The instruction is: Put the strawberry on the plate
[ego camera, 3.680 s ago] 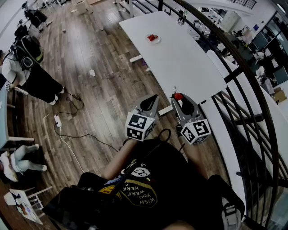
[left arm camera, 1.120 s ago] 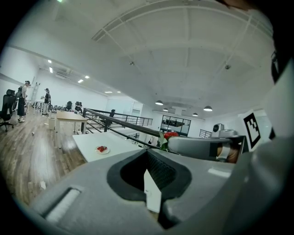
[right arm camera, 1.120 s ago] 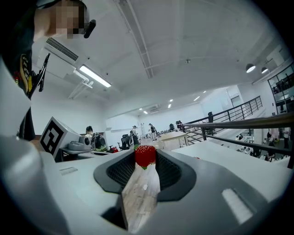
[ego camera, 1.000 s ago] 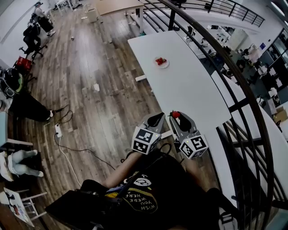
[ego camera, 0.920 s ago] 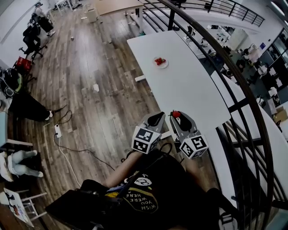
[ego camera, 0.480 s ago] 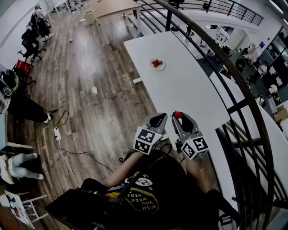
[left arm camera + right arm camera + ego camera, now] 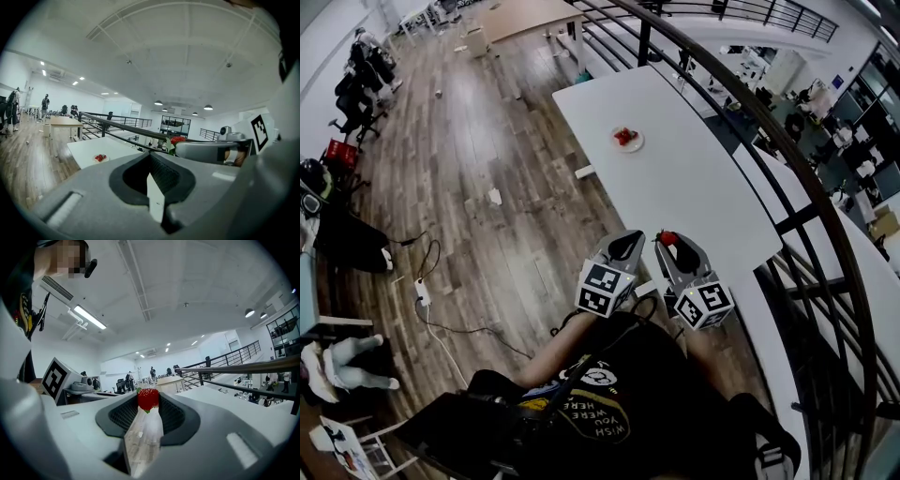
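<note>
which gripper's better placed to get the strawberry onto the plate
Right. The right gripper pinches the red strawberry between its jaws, beside the long white table. The left gripper is shut and empty. The small round white plate sits farther up that table.

A long white counter [image 7: 694, 187] stands on a wood-plank floor [image 7: 487, 187]. Toward the counter's far end sits a small white plate [image 7: 636, 142], well in from the edges, with red strawberries [image 7: 622, 137] on it.
</note>
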`<state>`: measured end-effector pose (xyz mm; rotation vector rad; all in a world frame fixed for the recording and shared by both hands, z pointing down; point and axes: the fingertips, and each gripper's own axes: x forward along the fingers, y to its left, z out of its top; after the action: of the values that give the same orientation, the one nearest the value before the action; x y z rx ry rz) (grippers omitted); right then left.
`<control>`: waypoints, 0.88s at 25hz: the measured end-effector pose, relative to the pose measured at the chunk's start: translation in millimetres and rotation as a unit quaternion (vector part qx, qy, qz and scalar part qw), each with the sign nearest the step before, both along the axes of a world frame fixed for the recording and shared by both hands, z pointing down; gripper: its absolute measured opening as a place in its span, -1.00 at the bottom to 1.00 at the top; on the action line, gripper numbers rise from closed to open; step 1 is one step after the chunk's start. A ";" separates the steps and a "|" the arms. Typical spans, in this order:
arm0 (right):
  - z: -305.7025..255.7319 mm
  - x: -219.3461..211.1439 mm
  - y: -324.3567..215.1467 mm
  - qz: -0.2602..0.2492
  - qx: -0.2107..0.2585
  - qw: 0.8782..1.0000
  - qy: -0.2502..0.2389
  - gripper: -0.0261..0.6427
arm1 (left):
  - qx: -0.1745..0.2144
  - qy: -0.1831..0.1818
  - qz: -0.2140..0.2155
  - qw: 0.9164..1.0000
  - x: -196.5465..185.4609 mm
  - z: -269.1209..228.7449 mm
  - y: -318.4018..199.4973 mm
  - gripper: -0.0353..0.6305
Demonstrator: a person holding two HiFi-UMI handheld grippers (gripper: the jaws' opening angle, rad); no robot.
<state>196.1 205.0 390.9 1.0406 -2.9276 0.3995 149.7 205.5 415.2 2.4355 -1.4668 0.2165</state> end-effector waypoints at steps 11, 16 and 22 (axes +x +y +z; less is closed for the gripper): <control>13.6 -48.7 -14.0 0.000 -0.012 1.000 0.003 -0.50 | -0.022 0.017 -0.009 1.000 -56.4 25.1 -8.3 -0.88; 28.0 -62.0 -18.1 -0.008 -0.029 1.000 0.009 -0.50 | -0.037 0.014 -0.008 0.999 -66.4 37.5 -13.7 -0.88; 20.3 -68.6 -42.0 -0.025 -0.027 0.999 0.011 -0.50 | -0.029 0.021 -0.021 0.999 -74.1 23.0 -40.3 -0.88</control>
<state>127.4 163.0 411.2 0.9574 -2.8985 0.4593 75.5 165.2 438.2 2.3477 -1.4708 0.1954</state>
